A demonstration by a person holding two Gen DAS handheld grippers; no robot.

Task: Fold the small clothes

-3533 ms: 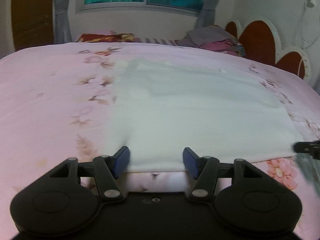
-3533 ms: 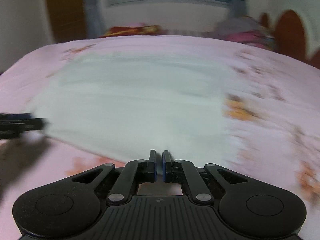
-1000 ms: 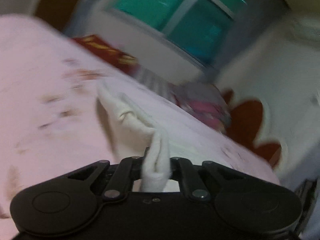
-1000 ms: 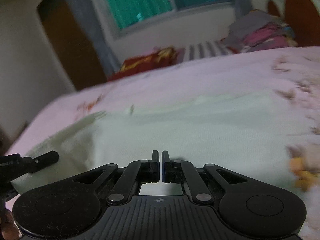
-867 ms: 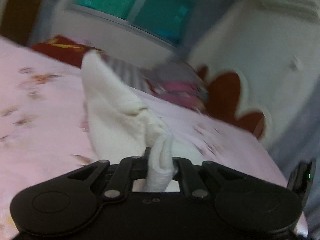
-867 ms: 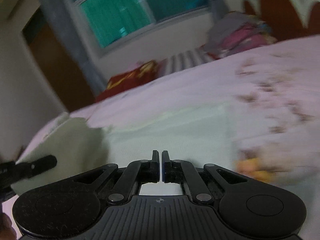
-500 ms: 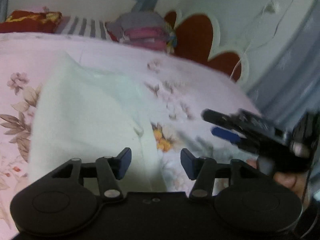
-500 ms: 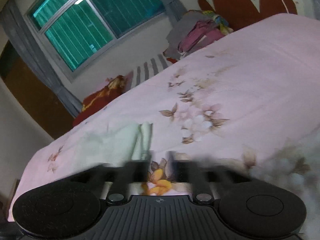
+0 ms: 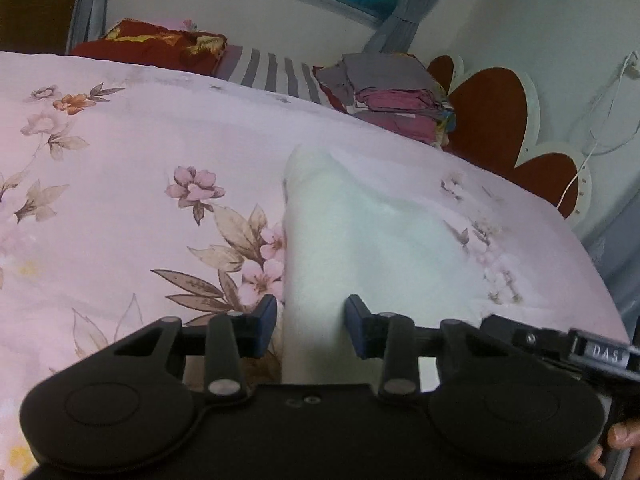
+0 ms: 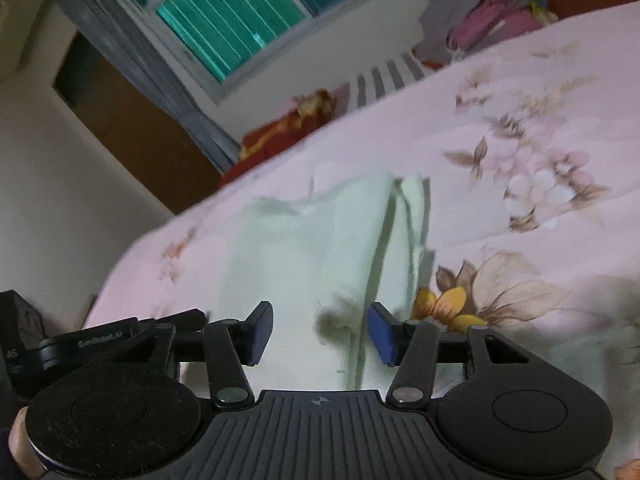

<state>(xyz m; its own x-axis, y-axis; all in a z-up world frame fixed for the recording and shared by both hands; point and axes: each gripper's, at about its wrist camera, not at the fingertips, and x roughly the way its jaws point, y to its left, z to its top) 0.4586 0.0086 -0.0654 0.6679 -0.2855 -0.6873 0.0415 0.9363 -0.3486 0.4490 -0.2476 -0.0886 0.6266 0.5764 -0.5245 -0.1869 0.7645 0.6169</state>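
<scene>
White cloth [image 9: 360, 240] folded, lying on floral bed sheet [image 9: 120, 200].
Left tongs [image 9: 311, 330] and right tongs [image 10: 320, 334]: both part-open after closing a little, pads gripping nothing, poised over cloth's near edge.

Pale white-green soft cloth garment [image 9: 360, 236] [image 10: 304, 256], folded into a narrow doubled strip, lying flat on the pink floral bedspread [image 9: 120, 184] [image 10: 540, 128], layered edges showing along one side.
</scene>
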